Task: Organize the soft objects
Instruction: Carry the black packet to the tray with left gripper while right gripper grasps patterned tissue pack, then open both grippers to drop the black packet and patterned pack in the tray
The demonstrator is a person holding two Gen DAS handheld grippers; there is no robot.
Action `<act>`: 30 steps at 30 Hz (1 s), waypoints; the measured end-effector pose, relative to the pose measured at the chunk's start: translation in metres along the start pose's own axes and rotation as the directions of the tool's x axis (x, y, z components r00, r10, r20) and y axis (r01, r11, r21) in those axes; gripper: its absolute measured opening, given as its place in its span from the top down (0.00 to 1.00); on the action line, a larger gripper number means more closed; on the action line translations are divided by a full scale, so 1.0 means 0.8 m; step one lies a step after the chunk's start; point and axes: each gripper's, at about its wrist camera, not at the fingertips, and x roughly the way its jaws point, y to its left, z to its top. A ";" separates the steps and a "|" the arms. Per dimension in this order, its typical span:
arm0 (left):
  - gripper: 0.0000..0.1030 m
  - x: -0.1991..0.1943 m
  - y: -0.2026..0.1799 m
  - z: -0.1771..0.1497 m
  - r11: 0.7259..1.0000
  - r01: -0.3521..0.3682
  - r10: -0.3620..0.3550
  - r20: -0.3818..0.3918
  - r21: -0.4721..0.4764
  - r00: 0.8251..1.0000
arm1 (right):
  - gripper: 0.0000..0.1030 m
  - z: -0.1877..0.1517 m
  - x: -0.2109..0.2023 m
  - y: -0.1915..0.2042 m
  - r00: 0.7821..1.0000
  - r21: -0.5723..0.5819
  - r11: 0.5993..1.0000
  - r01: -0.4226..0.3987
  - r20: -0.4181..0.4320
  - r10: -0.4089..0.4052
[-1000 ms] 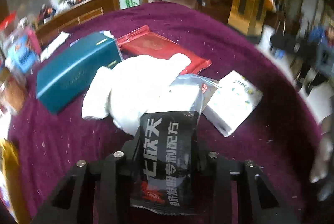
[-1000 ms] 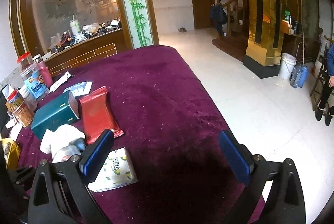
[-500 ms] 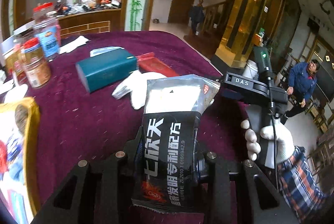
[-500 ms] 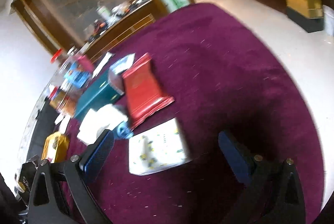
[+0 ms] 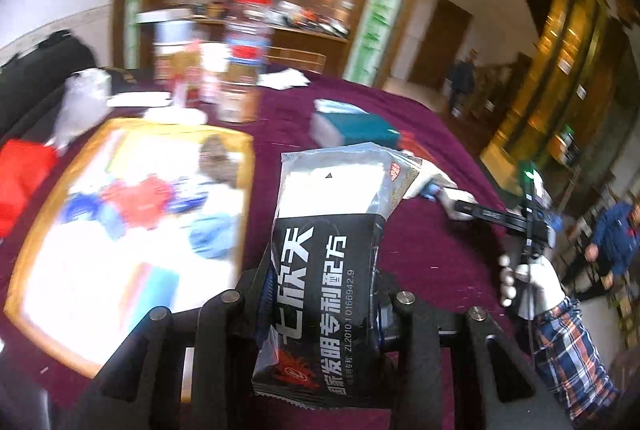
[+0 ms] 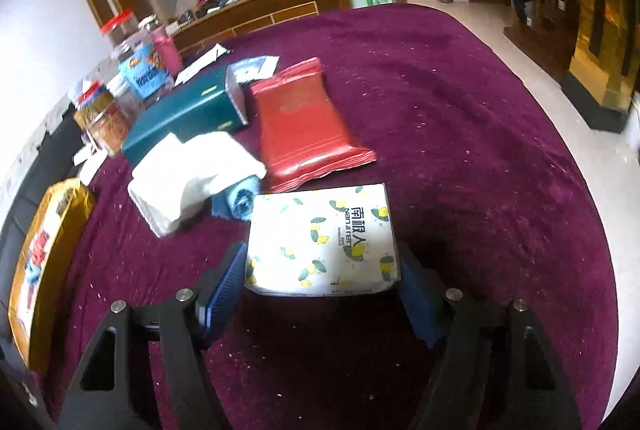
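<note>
My left gripper (image 5: 320, 294) is shut on a black and clear soft packet (image 5: 328, 262) with white Chinese lettering, held above the purple table, right of a yellow-rimmed box (image 5: 248, 165) of mixed items. My right gripper (image 6: 320, 278) is open, its blue pads on either side of a white tissue pack (image 6: 324, 242) with lemon print lying on the table. Beyond it lie a white cloth (image 6: 192, 173), a small blue roll (image 6: 240, 199), a red foil packet (image 6: 308, 125) and a teal box (image 6: 188, 117).
Jars with red lids (image 6: 120, 77) stand at the table's far left. The yellow-rimmed box (image 6: 52, 242) sits at the left edge in the right wrist view. The purple table (image 6: 480, 149) drops off to the floor at right. A person in blue (image 5: 616, 242) is at the far right.
My left gripper has swung left with the packet, toward the yellow-rimmed box. My right gripper has moved down and forward so its open pads now flank the tissue pack.
</note>
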 end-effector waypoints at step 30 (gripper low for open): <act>0.51 0.040 0.221 -0.011 0.941 -0.192 0.148 -0.172 -0.280 0.974 | 0.31 -0.063 -0.073 0.342 0.920 -0.325 0.861 -0.391 -0.170 0.354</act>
